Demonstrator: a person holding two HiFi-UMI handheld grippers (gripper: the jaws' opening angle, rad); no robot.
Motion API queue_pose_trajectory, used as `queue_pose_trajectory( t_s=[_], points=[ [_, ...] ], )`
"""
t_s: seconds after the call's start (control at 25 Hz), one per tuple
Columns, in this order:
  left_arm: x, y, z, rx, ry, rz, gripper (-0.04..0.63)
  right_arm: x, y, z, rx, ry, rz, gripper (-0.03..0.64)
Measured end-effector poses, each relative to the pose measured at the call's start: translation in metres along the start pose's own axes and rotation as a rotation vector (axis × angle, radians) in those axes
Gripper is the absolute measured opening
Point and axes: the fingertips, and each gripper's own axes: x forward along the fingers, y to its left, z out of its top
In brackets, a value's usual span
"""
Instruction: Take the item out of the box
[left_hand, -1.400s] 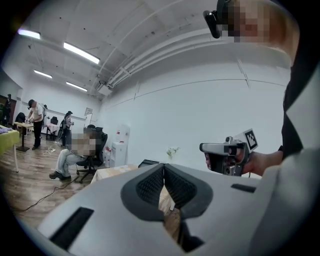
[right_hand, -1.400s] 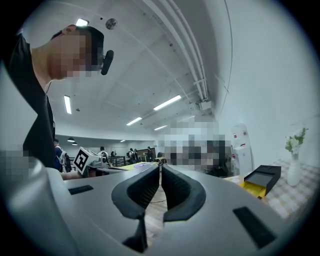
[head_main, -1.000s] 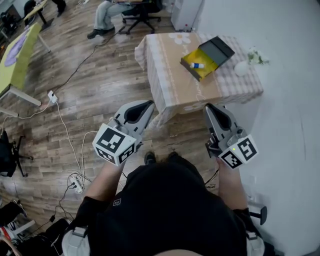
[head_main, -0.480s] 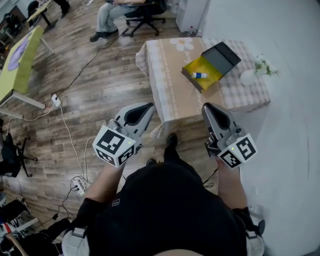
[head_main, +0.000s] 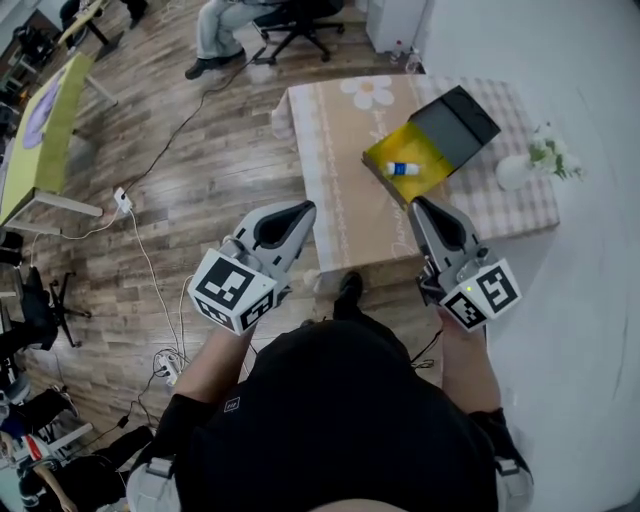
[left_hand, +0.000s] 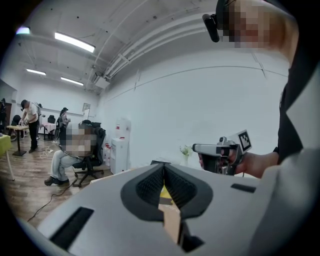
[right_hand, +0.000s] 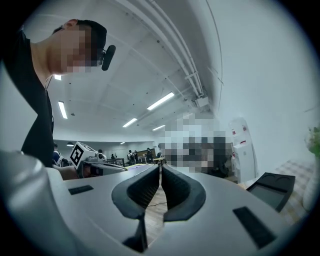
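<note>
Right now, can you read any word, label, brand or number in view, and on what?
No text is readable.
Bottle in the yellow box: blue label, too small.
Water dispenser: red stickers, blurred.
Tablecloth edge: faint script-like marks, blurred.
Left marker cube and right marker cube: coded squares, no letters.

Head view looks steeply down; level gripper views share the box (head_main: 455, 122).

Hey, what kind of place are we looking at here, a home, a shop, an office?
Probably an open-plan office or lab workspace: a person sits on a wheeled office chair, a power strip lies on the wood floor, and there are a water dispenser and ceiling strip lights.
</note>
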Motion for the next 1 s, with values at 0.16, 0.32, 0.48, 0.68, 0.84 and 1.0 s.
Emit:
queue_pose_trajectory(
  t_s=[0.16,0.32,0.48,0.68,0.84,1.0],
  points=[
    [0.023,0.011,0.012,0.010,0.002,0.022,0.014,0.009,-0.027,0.005,-0.006,0.008,0.012,0.038],
    [0.040,0.015,0.022,0.025,-0.010,0.035,0.014,0.015,-0.045,0.007,-0.011,0.018,0.027,0.038],
    [0.047,0.018,0.032,0.036,-0.032,0.053,0.014,0.019,-0.057,0.012,-0.032,0.038,0.048,0.040],
    [0.050,0.028,0.040,0.033,-0.055,0.065,0.014,0.030,-0.073,0.010,-0.042,0.079,0.041,0.040],
    [0.054,0.042,0.040,0.022,-0.066,0.053,0.014,0.046,-0.085,0.001,-0.037,0.116,0.012,0.040],
    [0.057,0.058,0.039,0.004,-0.069,0.036,0.014,0.063,-0.091,-0.009,-0.043,0.163,-0.004,0.040]
  ],
)
